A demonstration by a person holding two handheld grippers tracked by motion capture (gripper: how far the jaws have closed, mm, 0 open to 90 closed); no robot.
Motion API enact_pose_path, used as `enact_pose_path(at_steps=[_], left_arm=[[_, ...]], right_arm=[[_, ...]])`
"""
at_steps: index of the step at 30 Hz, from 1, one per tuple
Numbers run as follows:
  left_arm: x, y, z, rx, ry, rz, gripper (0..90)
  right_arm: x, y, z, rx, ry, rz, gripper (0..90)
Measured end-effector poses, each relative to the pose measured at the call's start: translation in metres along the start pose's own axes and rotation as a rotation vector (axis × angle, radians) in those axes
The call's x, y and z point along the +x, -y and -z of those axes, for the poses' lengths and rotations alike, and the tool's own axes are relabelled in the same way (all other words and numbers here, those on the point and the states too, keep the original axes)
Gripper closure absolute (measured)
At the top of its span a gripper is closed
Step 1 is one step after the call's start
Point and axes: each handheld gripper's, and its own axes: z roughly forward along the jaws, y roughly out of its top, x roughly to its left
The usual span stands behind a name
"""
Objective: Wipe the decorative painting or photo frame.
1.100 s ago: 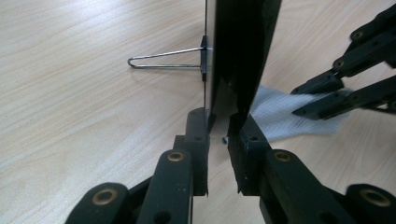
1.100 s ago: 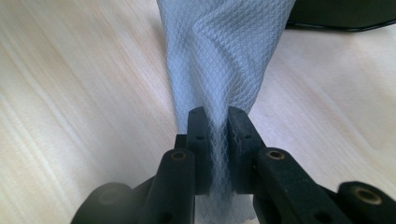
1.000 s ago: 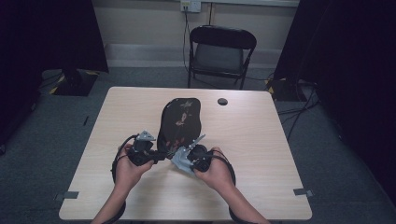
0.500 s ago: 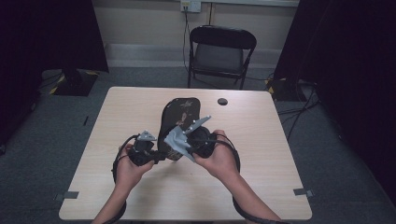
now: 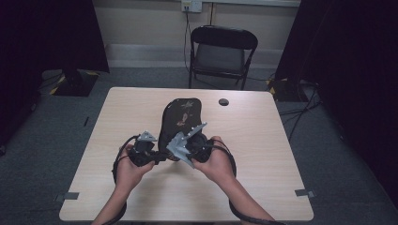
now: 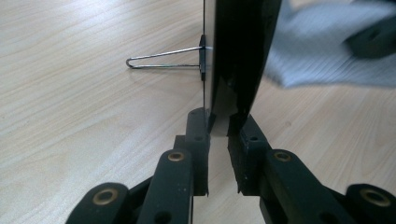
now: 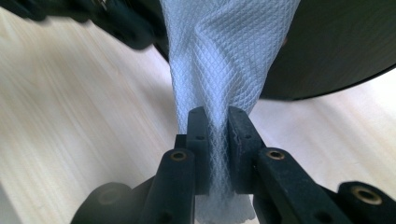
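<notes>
A dark oval panel (image 5: pixel 180 115) stands tilted on the wooden table (image 5: pixel 263 154), propped by a thin wire stand (image 6: pixel 163 58) at its back. My left gripper (image 6: pixel 219 123) is shut on the panel's lower edge (image 6: pixel 238 56), seen edge-on. My right gripper (image 7: pixel 218 119) is shut on a white waffle-textured cloth (image 7: pixel 219 51), which lies against the panel's dark face (image 7: pixel 336 46). In the high view both hands meet at the panel's near end, the left gripper (image 5: pixel 157 157) to the left and the right gripper (image 5: pixel 183 150) raised just right of it.
A small black round disc (image 5: pixel 224 101) lies near the table's far edge. A black folding chair (image 5: pixel 223 51) stands behind the table. Dark curtains flank both sides. Cables run across the floor at the right.
My right hand has risen with the cloth, moving up along the panel's near end. The left hand and the panel have stayed in place.
</notes>
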Motion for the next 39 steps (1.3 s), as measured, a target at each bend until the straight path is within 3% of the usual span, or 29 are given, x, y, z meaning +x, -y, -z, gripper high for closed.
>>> enact_pose_path(at_steps=[10,20,25,33,37,39], left_arm=[[0.000,0.001,0.000,-0.001,0.001,0.005,78.3],[0.000,0.002,0.001,-0.004,-0.009,0.007,77.1],[0.000,0.004,0.002,0.000,-0.007,0.012,76.6],[-0.005,0.005,0.002,0.005,-0.006,0.005,77.9],[-0.003,0.007,0.003,0.007,-0.012,0.020,74.0],[-0.002,0.008,0.004,0.011,-0.010,0.023,73.0]], right_arm=[[-0.001,0.020,-0.036,0.092,-0.013,-0.024,81.5],[-0.001,0.037,-0.054,0.145,-0.016,-0.028,81.5],[-0.003,0.032,-0.033,0.108,-0.010,-0.022,81.4],[-0.001,0.006,0.032,-0.028,0.021,0.023,81.5],[0.007,-0.007,0.050,-0.085,0.016,0.050,81.5],[0.010,-0.012,0.051,-0.091,0.010,0.060,81.4]])
